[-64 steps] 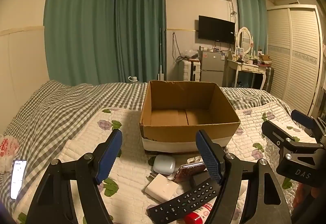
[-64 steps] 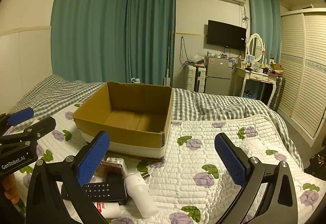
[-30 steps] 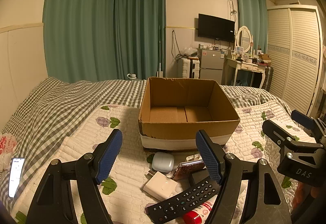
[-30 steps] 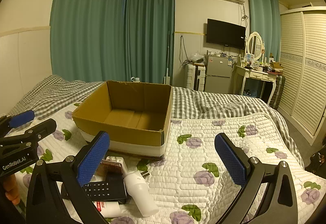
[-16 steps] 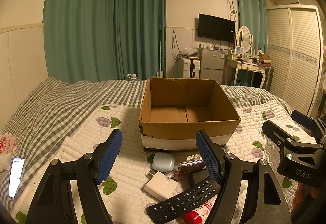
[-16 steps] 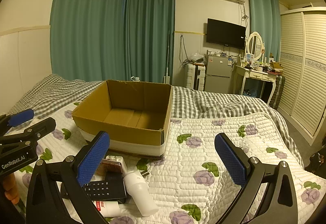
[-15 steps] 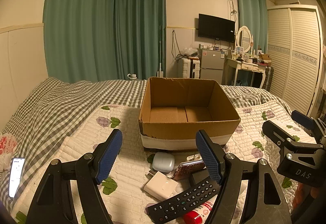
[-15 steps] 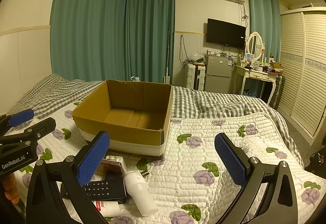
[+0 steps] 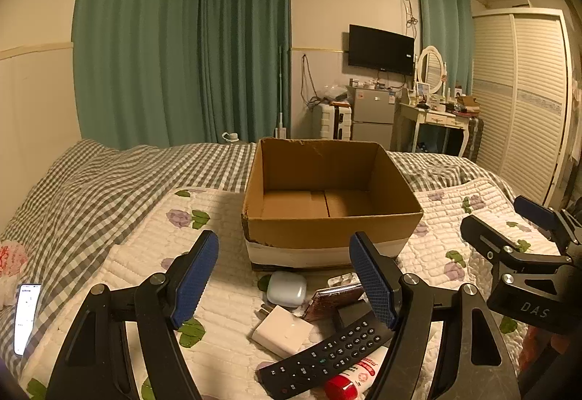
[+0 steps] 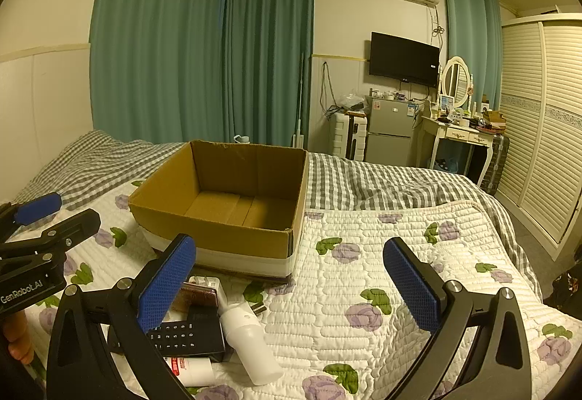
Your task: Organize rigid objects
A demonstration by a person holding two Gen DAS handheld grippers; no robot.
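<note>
The left gripper (image 9: pixel 282 276) is held low over the floral quilted bedspread (image 9: pixel 225 294), level, its blue-padded fingers (image 9: pixel 194 276) spread wide with nothing between them. Ahead of it an open brown cardboard box (image 9: pixel 329 229) is seen resting on the bedspread, its inside bare. Just before the box a cluster is laid: a pale rounded earbud case (image 9: pixel 286 288), a white wall charger (image 9: pixel 283 330), and a long black remote control (image 9: pixel 323 356) whose long axis runs diagonally from near left to far right. A white cylindrical bottle (image 10: pixel 251 349) is seen lying on its side, its cap toward the box. The right gripper (image 10: pixel 289 285) is held likewise level, fingers parted and empty.
</note>
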